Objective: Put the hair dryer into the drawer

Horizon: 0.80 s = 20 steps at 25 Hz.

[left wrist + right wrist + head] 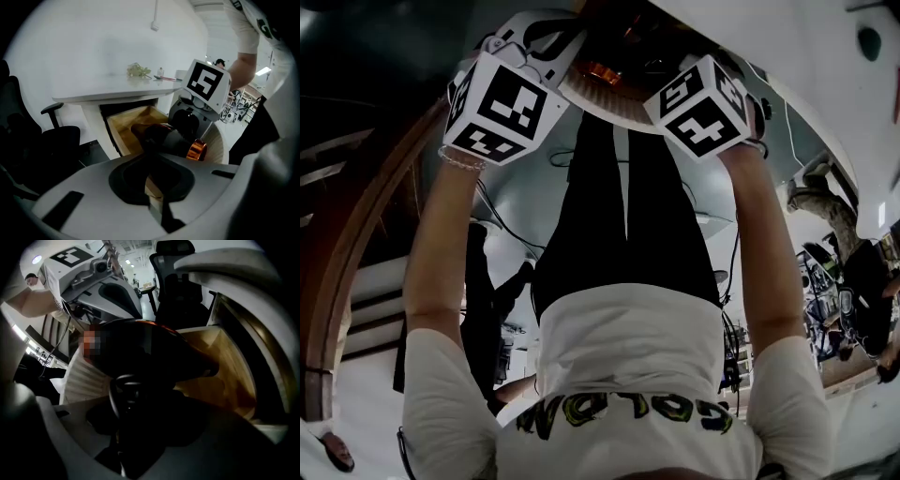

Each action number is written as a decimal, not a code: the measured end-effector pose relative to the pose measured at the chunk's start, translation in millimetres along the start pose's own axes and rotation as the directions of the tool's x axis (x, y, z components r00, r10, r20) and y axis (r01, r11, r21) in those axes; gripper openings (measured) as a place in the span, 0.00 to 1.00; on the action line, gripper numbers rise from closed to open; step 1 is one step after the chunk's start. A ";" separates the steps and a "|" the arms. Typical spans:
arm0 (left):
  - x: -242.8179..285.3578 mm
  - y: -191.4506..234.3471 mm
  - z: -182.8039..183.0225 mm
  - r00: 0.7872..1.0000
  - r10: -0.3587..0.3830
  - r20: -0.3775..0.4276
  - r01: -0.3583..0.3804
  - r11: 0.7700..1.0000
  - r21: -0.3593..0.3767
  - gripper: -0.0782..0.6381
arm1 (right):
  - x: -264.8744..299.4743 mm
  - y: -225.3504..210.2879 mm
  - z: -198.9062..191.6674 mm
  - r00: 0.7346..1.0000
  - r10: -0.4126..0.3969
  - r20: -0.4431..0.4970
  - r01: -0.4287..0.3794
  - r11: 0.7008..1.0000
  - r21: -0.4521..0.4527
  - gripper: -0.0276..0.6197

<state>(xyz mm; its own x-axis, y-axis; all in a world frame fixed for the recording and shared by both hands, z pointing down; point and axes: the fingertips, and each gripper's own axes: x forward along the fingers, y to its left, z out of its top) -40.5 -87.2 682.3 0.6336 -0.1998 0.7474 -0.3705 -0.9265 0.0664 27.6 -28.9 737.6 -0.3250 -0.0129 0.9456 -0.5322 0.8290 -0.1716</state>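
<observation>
The hair dryer (164,138) is dark with a copper ring (197,149) and hangs over the open wooden drawer (124,129). My left gripper (154,180) is closed on its near end. In the right gripper view, the dryer's black body (150,352) fills the middle and its handle runs down between the jaws of my right gripper (133,427), which grip it. From the head view, both marker cubes meet at the drawer's mouth: the left gripper (520,70) and the right gripper (708,98), with the copper ring (600,71) between them. The fingertips are hidden there.
The drawer has a pale ribbed front (219,140) and sits under a white tabletop (117,89) that bears small items (139,70). A black office chair (51,138) stands left of the drawer. Cables and gear lie on the floor (825,300).
</observation>
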 end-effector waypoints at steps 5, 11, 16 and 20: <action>11.4 0.0 -10.2 0.999 -0.034 -0.031 0.033 0.999 -0.017 0.12 | 14.1 -8.5 -4.5 0.997 -0.044 -0.057 0.043 0.999 -0.026 0.43; 22.4 0.1 -16.7 0.997 -0.024 -0.069 0.027 0.999 0.043 0.12 | 31.3 -15.0 -6.2 0.990 -0.087 -0.111 0.082 0.996 -0.046 0.43; 27.9 0.9 -18.3 0.996 -0.014 -0.089 0.021 0.997 0.080 0.12 | 37.9 -17.5 -5.2 0.985 -0.102 -0.137 0.096 0.994 -0.051 0.43; 30.2 -0.7 -19.6 0.995 -0.007 -0.103 0.018 0.994 0.105 0.12 | 42.6 -21.7 -2.6 0.979 -0.141 -0.146 0.132 0.989 -0.070 0.43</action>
<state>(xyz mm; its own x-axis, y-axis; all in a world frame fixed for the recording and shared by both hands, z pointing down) -34.4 -86.4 717.8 0.5626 -0.1595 0.8112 -0.2860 -0.9582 0.0100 27.3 -46.0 782.4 -0.1289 -0.0477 0.9905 -0.5140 0.8574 -0.0256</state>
